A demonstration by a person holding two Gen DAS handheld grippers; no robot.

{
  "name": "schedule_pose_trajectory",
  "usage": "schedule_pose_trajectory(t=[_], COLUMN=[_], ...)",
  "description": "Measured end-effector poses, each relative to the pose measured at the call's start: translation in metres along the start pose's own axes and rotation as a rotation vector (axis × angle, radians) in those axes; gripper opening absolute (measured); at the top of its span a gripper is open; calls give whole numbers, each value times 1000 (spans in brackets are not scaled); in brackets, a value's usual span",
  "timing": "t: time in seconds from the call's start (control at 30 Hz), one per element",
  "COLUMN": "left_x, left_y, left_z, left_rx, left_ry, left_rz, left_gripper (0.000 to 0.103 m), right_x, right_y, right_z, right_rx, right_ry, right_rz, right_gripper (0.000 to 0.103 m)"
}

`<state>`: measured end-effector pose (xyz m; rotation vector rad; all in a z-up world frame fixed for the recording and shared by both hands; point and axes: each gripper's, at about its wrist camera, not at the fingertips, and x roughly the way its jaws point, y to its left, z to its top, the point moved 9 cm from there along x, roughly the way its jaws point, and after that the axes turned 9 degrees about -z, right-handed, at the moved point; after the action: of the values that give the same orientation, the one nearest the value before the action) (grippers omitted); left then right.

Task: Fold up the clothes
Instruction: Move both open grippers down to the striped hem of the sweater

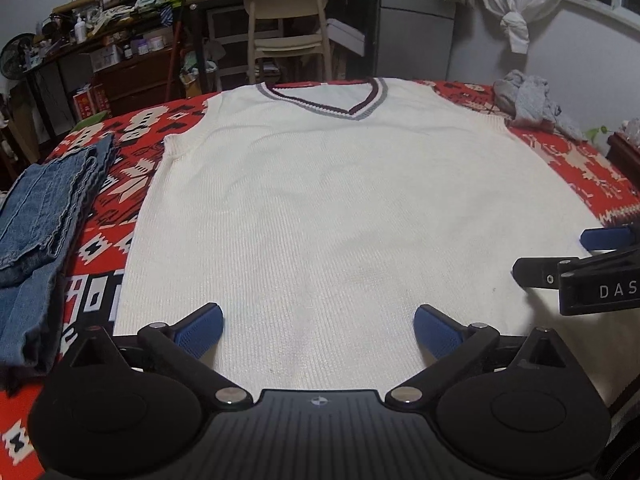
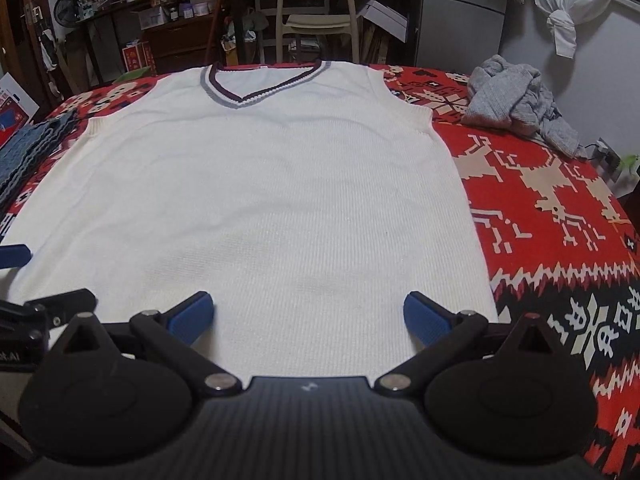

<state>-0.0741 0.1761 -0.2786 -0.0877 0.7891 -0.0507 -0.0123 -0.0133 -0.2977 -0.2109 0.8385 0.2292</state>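
Cluttered room behind: dark shelving, a pale wooden chair (image 1: 286,20), a knotted white curtain (image 2: 568,12). In front, a table under a red patterned cloth with cream reindeer and black-and-white motifs (image 2: 552,184).

Spread flat on that cloth, front up: a cream knitted sleeveless vest with a maroon-and-grey striped V-neck (image 1: 340,208), collar at the far edge, hem nearest the cameras. Not yet folded, by the look of it. To its left, folded blue denim jeans (image 1: 36,240), just beside the vest's side edge; at the far right, a crumpled grey knit garment (image 2: 516,96), well apart.

Left gripper (image 1: 319,326): blue-padded jaws spread wide, holding nothing, above the hem on the vest's left half. Right gripper (image 2: 308,314): likewise wide open and empty, above the hem on the right half. Contact with the fabric: cannot tell from these views.

Likely risks:
1. Pinching only the top layer of the knit, so front and back separate and the fold bunches.
2. Lifting the 2 hem points unevenly, skewing the fold line in this loose, stretchy knit.
3. Catching the tablecloth with the hem, dragging it along.
4. Sweeping the left side over the jeans, given how close they lie.
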Motion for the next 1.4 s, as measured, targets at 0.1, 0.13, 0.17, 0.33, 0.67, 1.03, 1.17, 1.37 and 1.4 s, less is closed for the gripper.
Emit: schedule_pose_trajectory(t=[0.1,0.13,0.17,0.33,0.67,1.03,1.17,1.37,1.4], left_x=[-1,-1,-1,0,-3,-79,-102,-114,-111], left_y=[-1,-1,-1,-2,1,28,50,57,57], left_z=[-1,-1,-1,0,9,11,-13,-62,-68], left_rx=[-12,-13,-14,-17,-82,-162,-192,-228,-240], left_ry=[0,5,10,32,107,150,201,313,328], left_rz=[10,8,6,9,-11,-137,-150,-298,-307], left_gripper=[103,103,103,103,94,88,88,85,82], right_x=[1,1,2,3,2,-78,-97,-104,-103], right_y=[0,0,-1,0,1,-36,-49,-63,-64], right_z=[0,1,1,1,6,-8,-28,-44,-46], right_rx=[-19,-27,-34,-44,-61,-93,-90,-43,-34], right_ry=[29,33,36,56,125,85,84,84,95], right_rz=[16,24,31,26,50,142,117,99,106], right_gripper=[103,103,103,103,102,102,102,102,102])
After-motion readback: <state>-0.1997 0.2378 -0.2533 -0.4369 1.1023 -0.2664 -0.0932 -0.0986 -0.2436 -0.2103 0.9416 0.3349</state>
